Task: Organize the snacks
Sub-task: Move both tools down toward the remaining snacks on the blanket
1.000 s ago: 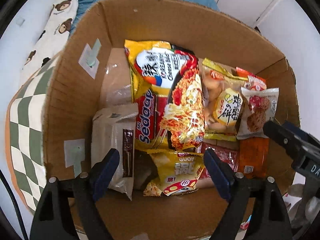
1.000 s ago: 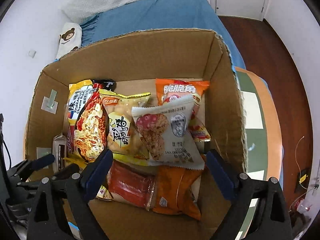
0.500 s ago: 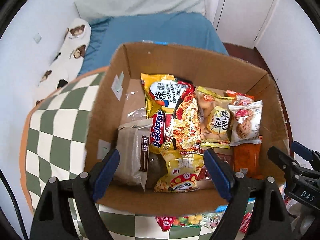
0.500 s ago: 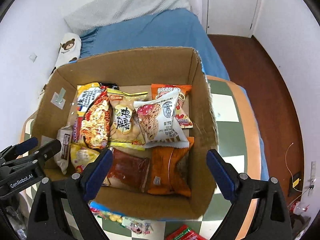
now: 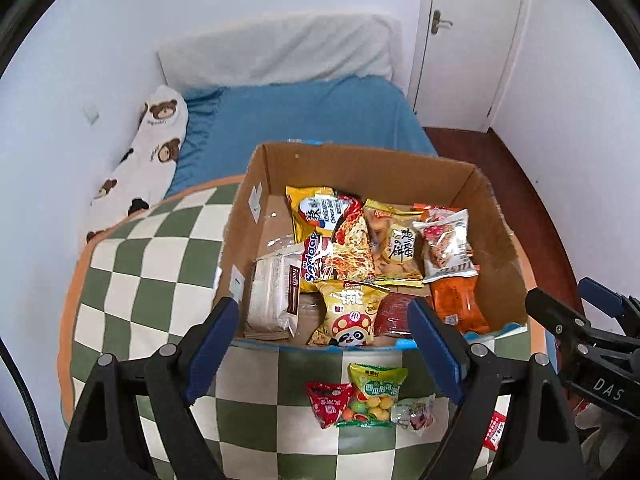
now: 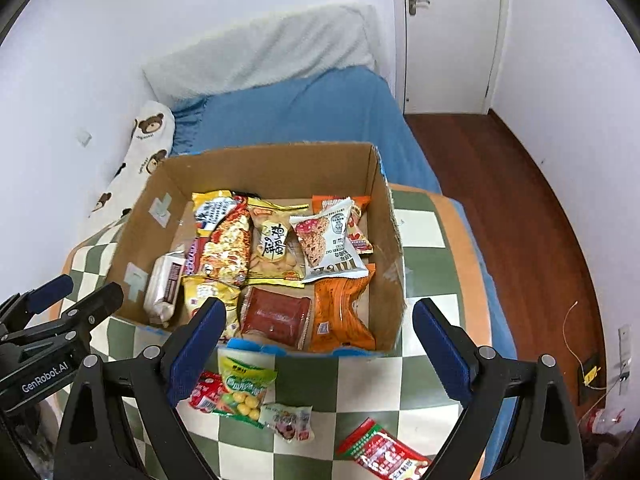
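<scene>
A cardboard box (image 5: 352,168) (image 6: 264,168) stands on a green-and-white checkered cushion (image 5: 152,264) (image 6: 424,280) and holds several snack packets, among them a noodle pack (image 5: 332,240) and an orange packet (image 6: 340,312). In front of the box lie a green candy bag (image 5: 374,392) (image 6: 244,388), a red packet (image 5: 328,402), a small clear packet (image 6: 288,420) and a red-and-green packet (image 6: 380,452). My left gripper (image 5: 324,344) is open and empty above the box's near edge. My right gripper (image 6: 316,344) is open and empty, also before the box.
A bed with a blue sheet (image 5: 304,116) and a bear-print pillow (image 5: 156,140) lies behind the cushion. A white door (image 6: 448,36) and wooden floor (image 6: 520,208) are at the right. White walls close the left side.
Both grippers have pulled back and up from inside the box. The box now looks smaller, and the loose packets on the cushion have come into view.
</scene>
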A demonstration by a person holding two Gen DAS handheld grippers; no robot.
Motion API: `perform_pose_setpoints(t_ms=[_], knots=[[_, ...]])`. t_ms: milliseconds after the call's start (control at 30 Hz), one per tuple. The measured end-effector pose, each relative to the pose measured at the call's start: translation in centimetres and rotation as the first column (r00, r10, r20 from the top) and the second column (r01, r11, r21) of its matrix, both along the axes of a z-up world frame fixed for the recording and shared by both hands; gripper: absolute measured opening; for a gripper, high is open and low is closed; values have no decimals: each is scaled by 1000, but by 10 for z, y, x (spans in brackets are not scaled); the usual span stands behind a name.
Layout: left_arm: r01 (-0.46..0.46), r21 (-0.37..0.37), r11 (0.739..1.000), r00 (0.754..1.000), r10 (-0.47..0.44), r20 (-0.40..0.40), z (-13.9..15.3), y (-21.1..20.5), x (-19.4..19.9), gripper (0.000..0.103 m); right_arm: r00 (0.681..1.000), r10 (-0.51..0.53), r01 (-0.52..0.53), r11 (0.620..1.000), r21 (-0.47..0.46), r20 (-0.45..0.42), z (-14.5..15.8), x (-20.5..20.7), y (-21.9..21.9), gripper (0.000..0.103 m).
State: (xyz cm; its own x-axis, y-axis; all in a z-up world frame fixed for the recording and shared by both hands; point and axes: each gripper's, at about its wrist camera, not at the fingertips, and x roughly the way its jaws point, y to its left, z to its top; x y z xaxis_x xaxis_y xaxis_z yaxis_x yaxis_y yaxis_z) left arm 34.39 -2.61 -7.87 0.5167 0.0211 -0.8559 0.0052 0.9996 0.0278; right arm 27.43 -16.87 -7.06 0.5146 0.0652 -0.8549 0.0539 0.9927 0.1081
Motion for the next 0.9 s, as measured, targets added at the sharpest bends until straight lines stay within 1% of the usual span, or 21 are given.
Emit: perform_pose_setpoints(t_ms=[100, 367, 433, 533, 600, 700, 767, 833, 900], knots=[[6, -6, 1000, 1000, -6, 27, 13, 0, -14, 86, 1000, -8, 8, 1000, 0, 30, 15, -19, 1, 99], [18, -11, 1000, 996, -17, 87, 39, -1, -47, 86, 994, -15, 15, 1000, -6, 104, 46, -56, 7, 99], [20, -6, 1000, 995, -19, 102, 44, -2, -53, 86, 992, -14, 15, 1000, -7, 123, 52, -63, 9, 99], [13, -9, 1000, 995, -12, 100, 43, -2, -58, 86, 991, -15, 14, 1000, 10, 131, 56, -71, 9, 99], [3, -12, 1000, 997, -3, 75, 35, 0, -60, 86, 993, -21, 18, 999, 30, 119, 54, -75, 6, 99], [-21, -19, 1000, 1000, 21, -2, 7, 1, -63, 86, 998, -26, 23, 999, 46, 63, 34, -81, -5, 100], [-33, -22, 999, 997, 32, -69, -16, 1, -65, 86, 1000, -29, 29, 998, 63, -4, 10, -84, -16, 100], [-44, -32, 999, 986, 38, -160, -50, -2, -64, 86, 996, -24, 30, 997, 71, -89, -21, -87, -28, 100], [-38, -8, 999, 974, 35, -225, -78, -6, -62, 86, 986, -15, 27, 997, 70, -169, -56, -92, -40, 100]])
